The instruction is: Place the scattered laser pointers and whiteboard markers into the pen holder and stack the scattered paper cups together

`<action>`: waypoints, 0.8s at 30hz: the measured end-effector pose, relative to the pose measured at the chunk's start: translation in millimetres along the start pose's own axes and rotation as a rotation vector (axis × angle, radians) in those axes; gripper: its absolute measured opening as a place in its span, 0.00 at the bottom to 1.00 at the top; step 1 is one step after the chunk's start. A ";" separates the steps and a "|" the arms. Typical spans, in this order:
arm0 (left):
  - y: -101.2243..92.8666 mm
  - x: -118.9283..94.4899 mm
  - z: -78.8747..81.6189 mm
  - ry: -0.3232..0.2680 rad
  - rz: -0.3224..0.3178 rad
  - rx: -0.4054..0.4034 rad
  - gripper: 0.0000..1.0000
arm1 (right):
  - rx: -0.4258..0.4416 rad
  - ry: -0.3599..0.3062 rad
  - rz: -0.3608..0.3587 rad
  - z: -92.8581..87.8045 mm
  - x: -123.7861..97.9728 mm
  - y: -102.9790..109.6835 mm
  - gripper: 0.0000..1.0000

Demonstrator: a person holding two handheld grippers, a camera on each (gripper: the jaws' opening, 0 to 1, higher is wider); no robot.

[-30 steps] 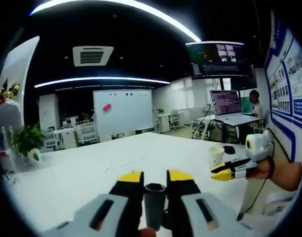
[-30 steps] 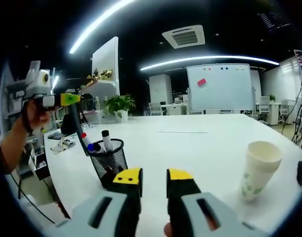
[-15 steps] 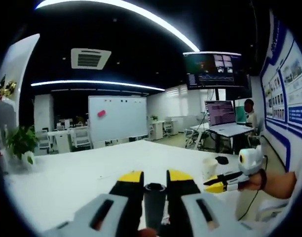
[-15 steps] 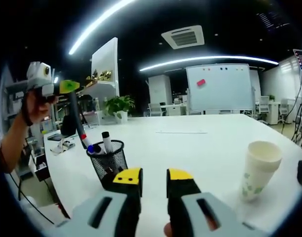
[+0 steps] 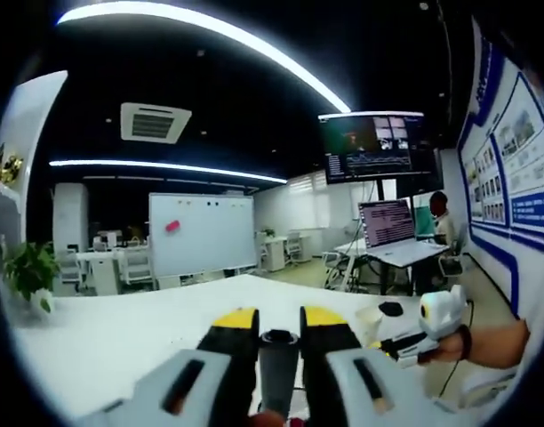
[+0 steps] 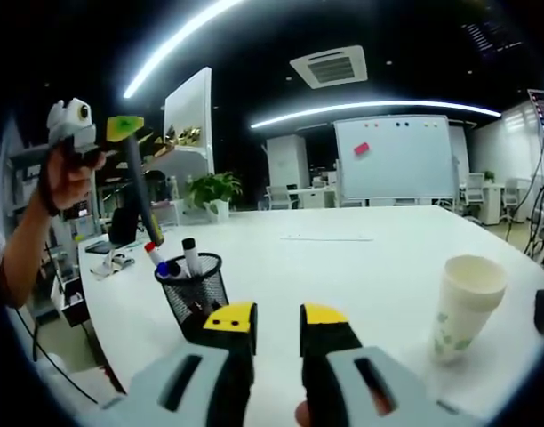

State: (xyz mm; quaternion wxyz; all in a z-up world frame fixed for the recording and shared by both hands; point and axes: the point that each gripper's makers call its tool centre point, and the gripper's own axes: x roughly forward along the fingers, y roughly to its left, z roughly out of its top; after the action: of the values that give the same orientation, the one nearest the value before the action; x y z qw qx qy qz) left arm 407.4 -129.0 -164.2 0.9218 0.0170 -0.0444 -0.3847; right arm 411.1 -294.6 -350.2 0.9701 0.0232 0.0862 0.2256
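1. Left tool [image 5: 278, 322] is gripping a dark marker [image 5: 278, 374], hanging upper left above the pen holder [image 6: 194, 289].
2. Right tool [image 6: 277, 322] is sitting parted, empty, low centre.
3. Paper cups [image 6: 466, 305] are standing right on the white counter [image 6: 343, 267]; whiteboard [image 6: 395, 156] behind.

A big white table [image 6: 361, 267] fills the room's middle. A whiteboard [image 6: 395, 156] with a pink eraser [image 6: 362, 149] stands at the back. A green plant [image 6: 214, 189] sits near a shelf. A laptop [image 5: 388, 224] glows under a dark screen [image 5: 374, 147].
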 end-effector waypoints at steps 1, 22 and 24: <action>-0.7 1.6 1.9 -0.006 -0.003 -0.005 0.18 | 0.000 0.000 -0.001 0.2 -0.4 -0.7 0.20; -13.2 22.7 -6.4 0.011 -0.049 -0.004 0.18 | -0.002 0.002 -0.015 0.6 -4.5 -8.7 0.20; -14.3 23.3 -7.5 0.011 -0.051 -0.006 0.18 | 0.001 0.003 -0.018 -0.8 -5.2 -9.2 0.20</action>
State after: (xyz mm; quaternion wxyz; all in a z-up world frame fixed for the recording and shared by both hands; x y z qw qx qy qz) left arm 414.3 -155.7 -170.9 0.9120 0.0173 -0.0379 -0.4080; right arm 410.3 -305.1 -351.0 0.9720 0.0226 0.0880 0.2167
